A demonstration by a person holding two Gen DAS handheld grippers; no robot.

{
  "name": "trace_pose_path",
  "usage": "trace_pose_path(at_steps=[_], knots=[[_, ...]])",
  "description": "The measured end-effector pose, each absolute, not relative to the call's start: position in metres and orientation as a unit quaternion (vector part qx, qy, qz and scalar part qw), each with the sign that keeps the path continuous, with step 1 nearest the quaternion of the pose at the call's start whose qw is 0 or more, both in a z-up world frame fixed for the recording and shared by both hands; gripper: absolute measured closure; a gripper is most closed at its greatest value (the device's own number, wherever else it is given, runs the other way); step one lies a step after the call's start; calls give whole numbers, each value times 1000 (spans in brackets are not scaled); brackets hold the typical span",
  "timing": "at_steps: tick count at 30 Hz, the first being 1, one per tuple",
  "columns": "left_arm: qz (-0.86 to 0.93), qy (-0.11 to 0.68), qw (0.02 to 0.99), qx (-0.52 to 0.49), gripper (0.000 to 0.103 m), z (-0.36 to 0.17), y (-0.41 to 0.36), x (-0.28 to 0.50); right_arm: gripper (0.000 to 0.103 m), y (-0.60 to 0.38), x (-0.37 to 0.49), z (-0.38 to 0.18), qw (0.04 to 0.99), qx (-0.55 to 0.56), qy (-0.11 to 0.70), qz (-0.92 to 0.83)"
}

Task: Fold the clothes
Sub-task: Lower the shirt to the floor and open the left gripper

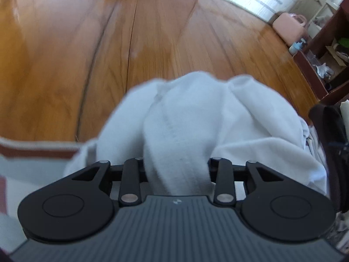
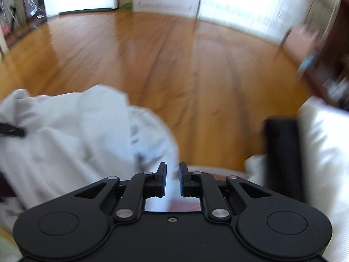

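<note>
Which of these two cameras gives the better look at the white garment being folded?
The right wrist view: the white garment spreads out at the left, with its folds showing, though blurred. In the left wrist view the same cloth bunches up close over the left gripper, hiding its fingertips, so only a heap shows. The right gripper stands slightly open.

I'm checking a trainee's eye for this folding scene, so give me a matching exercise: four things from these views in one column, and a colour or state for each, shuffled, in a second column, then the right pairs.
Things:
1. left gripper
2. right gripper
3. case
4. floor

Colour or state:
A. pink, by the far wall
B. fingers a little apart, white cloth between them
C. glossy orange-brown wood
D. fingers hidden under a bunched white garment

Pairs: 1-D, 2-B, 3-A, 4-C
</note>
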State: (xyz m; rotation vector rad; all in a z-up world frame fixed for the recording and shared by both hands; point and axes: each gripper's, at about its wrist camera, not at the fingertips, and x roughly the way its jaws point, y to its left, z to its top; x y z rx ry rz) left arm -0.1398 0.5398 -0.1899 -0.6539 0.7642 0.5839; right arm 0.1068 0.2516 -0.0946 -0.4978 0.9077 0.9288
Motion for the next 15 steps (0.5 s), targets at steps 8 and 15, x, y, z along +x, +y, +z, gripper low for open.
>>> trace_pose_path(at_steps=[8, 15], knots=[[281, 355, 853, -260, 79, -177, 542, -137, 78, 281, 82, -112, 685, -252, 434, 529], [280, 357, 829, -326, 77, -189, 558, -148, 59, 299, 61, -120, 622, -263, 465, 572]])
